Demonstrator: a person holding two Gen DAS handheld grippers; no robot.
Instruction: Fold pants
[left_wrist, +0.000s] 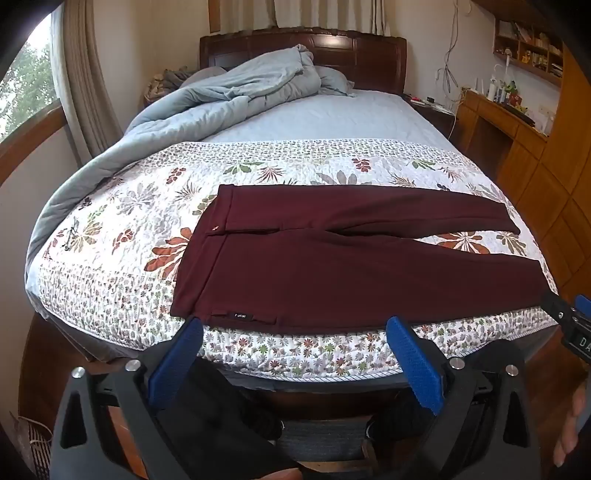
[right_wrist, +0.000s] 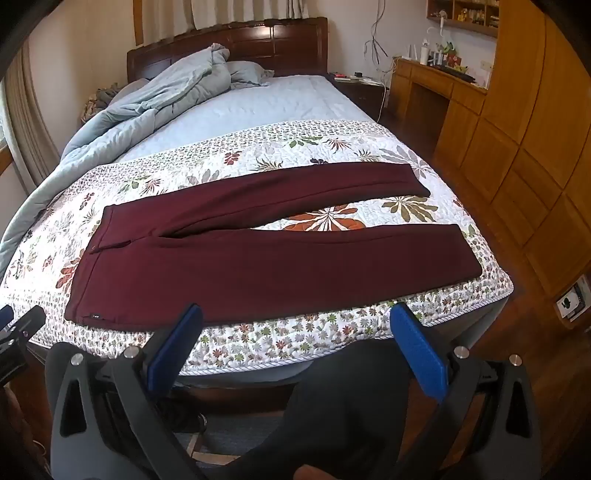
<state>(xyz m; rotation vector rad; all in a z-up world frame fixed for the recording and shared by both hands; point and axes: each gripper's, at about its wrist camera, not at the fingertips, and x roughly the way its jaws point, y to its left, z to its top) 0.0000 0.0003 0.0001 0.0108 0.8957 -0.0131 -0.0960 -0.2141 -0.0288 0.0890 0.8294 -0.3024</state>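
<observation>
Pants (left_wrist: 332, 266) maroon, flat on quilt (left_wrist: 122, 229), legs apart, L gripper (left_wrist: 295, 325) & R gripper (right_wrist: 295, 314) fingers spread, empty

Maroon pants (left_wrist: 332, 266) lie flat, unfolded, legs slightly apart, waistband leftward.

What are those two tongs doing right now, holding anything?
Left tongs: open, holding nothing, short of the maroon pants.
Right tongs: open, holding nothing, also short of the pants.
</observation>
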